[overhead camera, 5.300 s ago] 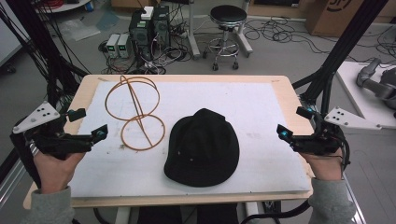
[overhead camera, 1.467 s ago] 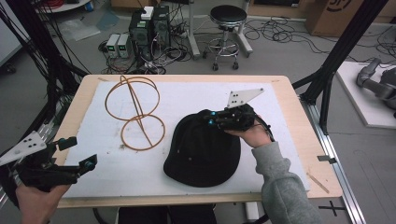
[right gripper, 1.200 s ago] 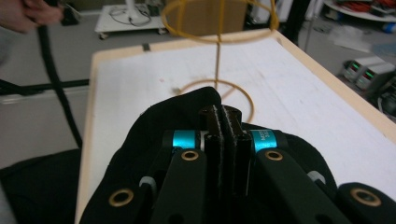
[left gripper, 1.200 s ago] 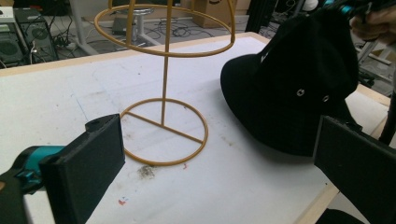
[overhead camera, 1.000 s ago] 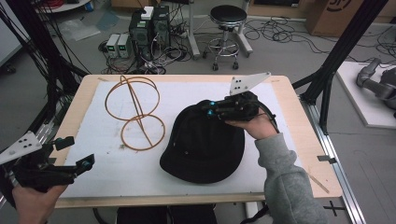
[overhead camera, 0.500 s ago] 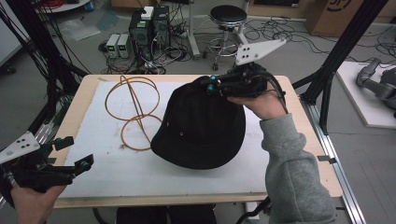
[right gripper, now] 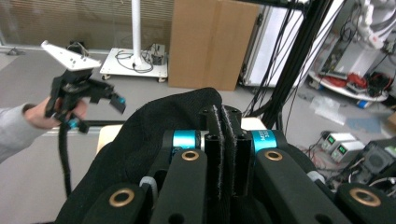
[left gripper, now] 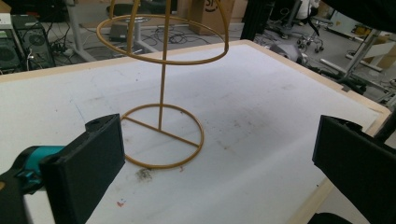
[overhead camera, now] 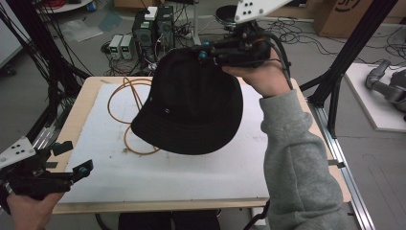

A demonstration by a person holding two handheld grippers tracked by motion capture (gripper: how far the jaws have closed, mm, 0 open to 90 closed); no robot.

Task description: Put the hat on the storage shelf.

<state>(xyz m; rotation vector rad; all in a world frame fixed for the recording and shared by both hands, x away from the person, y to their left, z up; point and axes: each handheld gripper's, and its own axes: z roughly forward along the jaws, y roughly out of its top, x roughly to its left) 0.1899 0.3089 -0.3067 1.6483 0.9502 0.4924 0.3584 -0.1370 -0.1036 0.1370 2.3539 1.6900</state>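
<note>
One black hat (overhead camera: 191,103) hangs pinched in the right gripper (overhead camera: 206,50); one wire stand (overhead camera: 129,115); left gripper (overhead camera: 72,158) wide open.

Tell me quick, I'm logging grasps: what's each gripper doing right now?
Left gripper: open, holding nothing, low by the table's near left edge.
Right gripper: shut on the black hat, lifted above the table.

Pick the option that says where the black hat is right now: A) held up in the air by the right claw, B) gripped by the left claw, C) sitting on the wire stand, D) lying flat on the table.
A: the right claw pinches the hat by its edge, lifted above the table.
</note>
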